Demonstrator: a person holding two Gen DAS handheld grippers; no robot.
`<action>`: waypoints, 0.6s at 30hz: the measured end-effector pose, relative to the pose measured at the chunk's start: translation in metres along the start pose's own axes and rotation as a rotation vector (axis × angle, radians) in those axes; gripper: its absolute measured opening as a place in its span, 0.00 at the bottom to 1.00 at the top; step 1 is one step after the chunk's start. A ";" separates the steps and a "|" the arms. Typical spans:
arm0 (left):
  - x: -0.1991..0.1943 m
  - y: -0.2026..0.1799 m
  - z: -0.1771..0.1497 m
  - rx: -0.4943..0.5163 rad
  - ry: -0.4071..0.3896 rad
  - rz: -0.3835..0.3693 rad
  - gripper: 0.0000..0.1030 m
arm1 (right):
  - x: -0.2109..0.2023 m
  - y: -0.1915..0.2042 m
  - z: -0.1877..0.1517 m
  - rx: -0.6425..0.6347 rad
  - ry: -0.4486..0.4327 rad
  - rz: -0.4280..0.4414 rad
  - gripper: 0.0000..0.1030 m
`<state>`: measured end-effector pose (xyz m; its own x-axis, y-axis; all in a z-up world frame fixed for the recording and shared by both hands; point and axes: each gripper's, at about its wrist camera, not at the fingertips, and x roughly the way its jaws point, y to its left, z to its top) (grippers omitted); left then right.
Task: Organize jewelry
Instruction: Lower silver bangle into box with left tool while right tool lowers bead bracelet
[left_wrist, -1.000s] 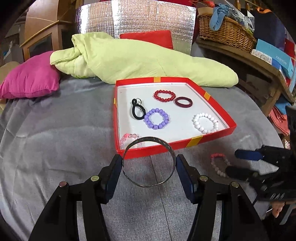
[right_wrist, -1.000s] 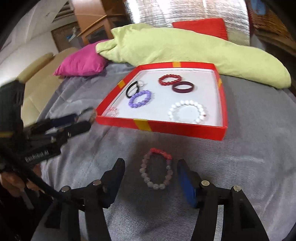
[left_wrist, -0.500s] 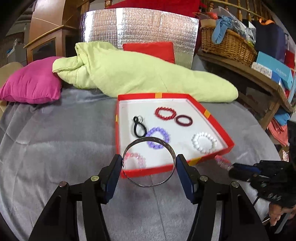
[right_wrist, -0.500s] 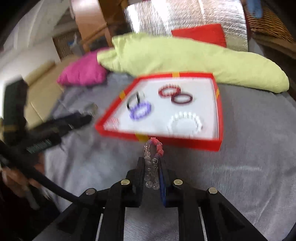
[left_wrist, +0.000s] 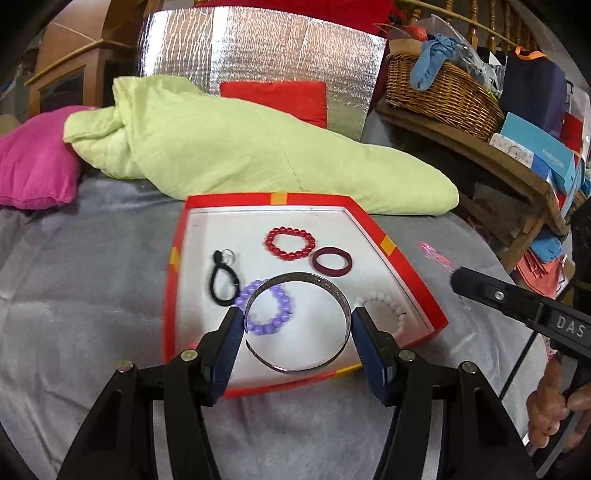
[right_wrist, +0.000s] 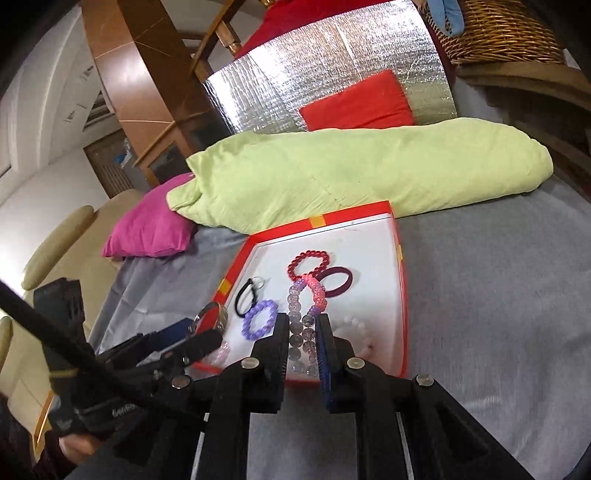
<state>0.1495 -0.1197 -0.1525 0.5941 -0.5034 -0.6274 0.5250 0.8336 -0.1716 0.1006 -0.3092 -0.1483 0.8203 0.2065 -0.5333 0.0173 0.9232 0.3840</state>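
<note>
A red tray (left_wrist: 399, 258) with a white floor lies on the grey cloth. In it are a red bead bracelet (left_wrist: 290, 243), a maroon ring (left_wrist: 331, 261), a black loop (left_wrist: 221, 282), a purple bead bracelet (left_wrist: 266, 308) and a white bead bracelet (left_wrist: 384, 308). My left gripper (left_wrist: 297, 326) is shut on a silver bangle (left_wrist: 299, 284) and holds it above the tray's near part. My right gripper (right_wrist: 303, 332) is shut on a pink and clear bead bracelet (right_wrist: 308, 299), held above the tray (right_wrist: 402, 295). The left gripper and bangle also show in the right wrist view (right_wrist: 210, 317).
A lime green duvet (left_wrist: 240, 147) and a magenta pillow (left_wrist: 33, 158) lie behind the tray. A red cushion (left_wrist: 273, 96) leans on a silver foil panel. A wooden shelf with a wicker basket (left_wrist: 443, 96) and boxes stands at the right.
My right gripper shut on the pink and clear bracelet, lifted it off the cloth and carried it over the tray. My left gripper moved forward with the bangle, from before the tray to above it.
</note>
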 end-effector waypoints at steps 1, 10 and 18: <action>0.004 -0.001 0.001 -0.004 0.004 -0.003 0.60 | 0.002 -0.002 0.002 0.002 0.003 -0.003 0.15; 0.024 -0.012 0.005 0.021 0.034 0.024 0.60 | 0.034 -0.035 0.017 0.109 0.028 -0.029 0.15; 0.025 -0.009 0.004 0.027 0.039 0.083 0.60 | 0.031 -0.030 0.014 0.126 0.021 -0.009 0.15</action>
<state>0.1625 -0.1405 -0.1633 0.6122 -0.4229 -0.6681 0.4916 0.8654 -0.0972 0.1333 -0.3346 -0.1660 0.8077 0.2062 -0.5524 0.0978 0.8771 0.4703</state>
